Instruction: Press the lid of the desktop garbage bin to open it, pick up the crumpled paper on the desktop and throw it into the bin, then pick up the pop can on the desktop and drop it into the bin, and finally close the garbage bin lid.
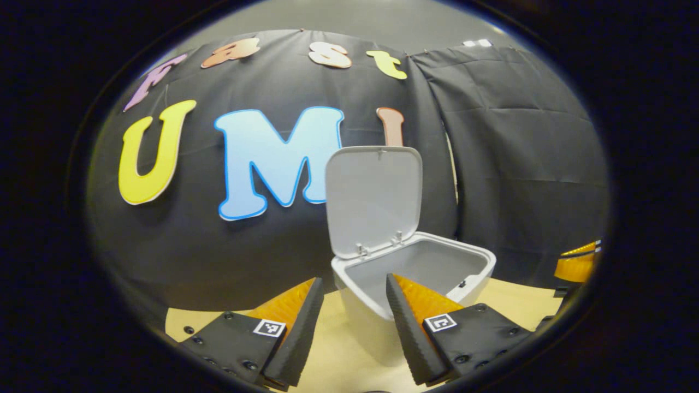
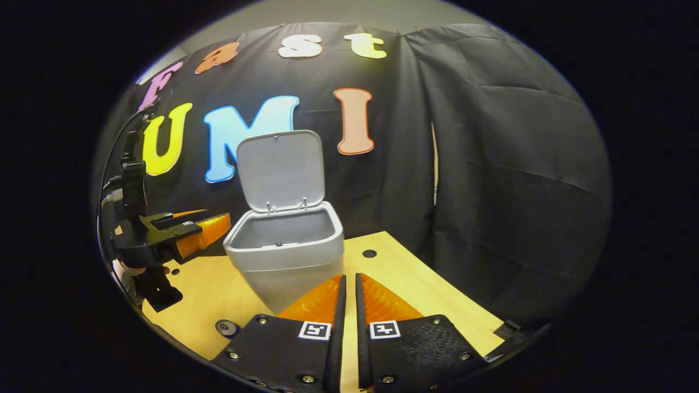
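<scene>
The grey desktop bin (image 1: 355,305) stands on the wooden table with its lid (image 1: 374,196) swung up and upright at the back. My left gripper (image 1: 354,281) is open just in front of the bin's near rim, nothing between its fingers. A part of my right gripper (image 1: 578,265) appears at the far right edge. In the right gripper view the bin (image 2: 284,262) sits ahead, slightly left, lid (image 2: 279,169) raised; what I can see of its inside is bare grey wall. My right gripper (image 2: 349,279) is shut with only a thin slit, holding nothing. My left gripper (image 2: 191,229) hovers left of the bin.
The light wooden tabletop (image 2: 404,284) runs to the black cloth wall behind and to the right. A round cable hole (image 2: 369,253) lies right of the bin and another round fitting (image 2: 225,327) sits near the front left. A hand (image 2: 136,270) holds the left gripper.
</scene>
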